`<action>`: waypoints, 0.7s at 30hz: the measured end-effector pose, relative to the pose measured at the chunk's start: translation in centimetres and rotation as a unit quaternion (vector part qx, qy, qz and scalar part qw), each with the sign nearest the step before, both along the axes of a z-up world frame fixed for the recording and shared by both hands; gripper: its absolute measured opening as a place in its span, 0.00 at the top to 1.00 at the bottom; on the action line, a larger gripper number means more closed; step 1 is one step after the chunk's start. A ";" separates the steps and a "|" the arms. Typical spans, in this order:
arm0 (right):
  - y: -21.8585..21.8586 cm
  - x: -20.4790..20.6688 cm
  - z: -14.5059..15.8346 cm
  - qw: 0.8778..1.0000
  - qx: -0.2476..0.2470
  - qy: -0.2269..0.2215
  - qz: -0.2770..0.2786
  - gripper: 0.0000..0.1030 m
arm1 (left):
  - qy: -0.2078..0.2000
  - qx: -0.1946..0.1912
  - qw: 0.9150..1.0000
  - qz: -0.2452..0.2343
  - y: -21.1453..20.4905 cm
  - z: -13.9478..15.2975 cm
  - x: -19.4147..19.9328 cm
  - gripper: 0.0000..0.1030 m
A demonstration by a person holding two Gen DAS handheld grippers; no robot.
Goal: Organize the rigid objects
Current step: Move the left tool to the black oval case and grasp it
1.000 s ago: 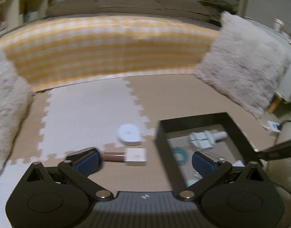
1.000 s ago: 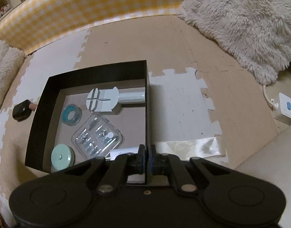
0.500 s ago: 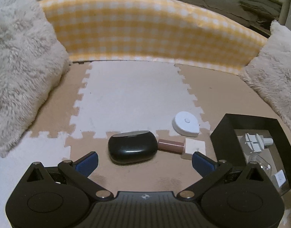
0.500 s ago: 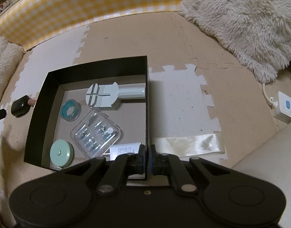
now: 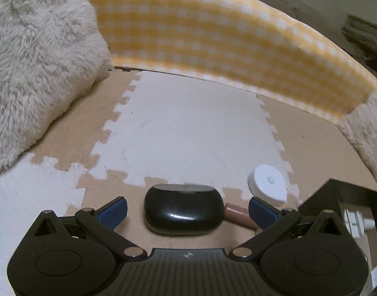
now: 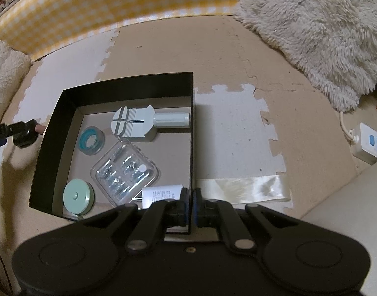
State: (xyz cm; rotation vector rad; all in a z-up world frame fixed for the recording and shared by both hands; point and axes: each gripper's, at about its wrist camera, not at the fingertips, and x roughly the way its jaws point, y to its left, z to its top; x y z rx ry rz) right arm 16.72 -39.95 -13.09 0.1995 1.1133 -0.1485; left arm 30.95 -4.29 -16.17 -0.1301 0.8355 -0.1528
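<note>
Left gripper (image 5: 187, 209): fingers spread wide, blue pads on either side of a black oval case (image 5: 184, 208) that lies on the foam floor mat (image 5: 188, 133). Pads do not touch the case; a gap shows on each side. The case sits between the fingers, on a tan mat tile just below the seam with the white tile.

A pink tube (image 5: 237, 215) lies flat just right of the case, its near end hidden behind the right finger. A white round disc (image 5: 268, 183) rests on the mat just beyond the tube, near the corner of the black box (image 5: 336, 197).

Right gripper (image 6: 190, 204): fingers closed on the right wall of the black box (image 6: 129, 83), pinching it near the front corner. The box stands on the mat, open side up.

Box contents, right wrist view:
- grey tool with a cylindrical handle (image 6: 144, 122), at the back
- small clear pot with a teal ring (image 6: 91, 141), left of centre
- clear plastic case of small metal parts (image 6: 125, 172), centre
- mint green round tin (image 6: 77, 197), front left corner
- white labelled item (image 6: 162, 194), front, partly hidden by the gripper

From the same view the black oval case appears at the far left, outside the box wall. A fluffy cushion (image 6: 319, 32) lies beyond the box on the right; a power strip (image 6: 369, 143) sits at the right edge.
</note>
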 end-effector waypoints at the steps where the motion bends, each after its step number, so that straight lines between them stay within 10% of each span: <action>1: 0.0 0.0 0.0 1.000 -0.001 0.001 0.001 0.96 | -0.001 0.002 1.000 0.001 -0.1 -0.1 0.2 0.00; 21: 0.1 0.1 -0.1 1.000 -0.001 0.011 0.002 0.96 | 0.000 0.045 0.999 0.011 0.8 -1.7 1.3 0.21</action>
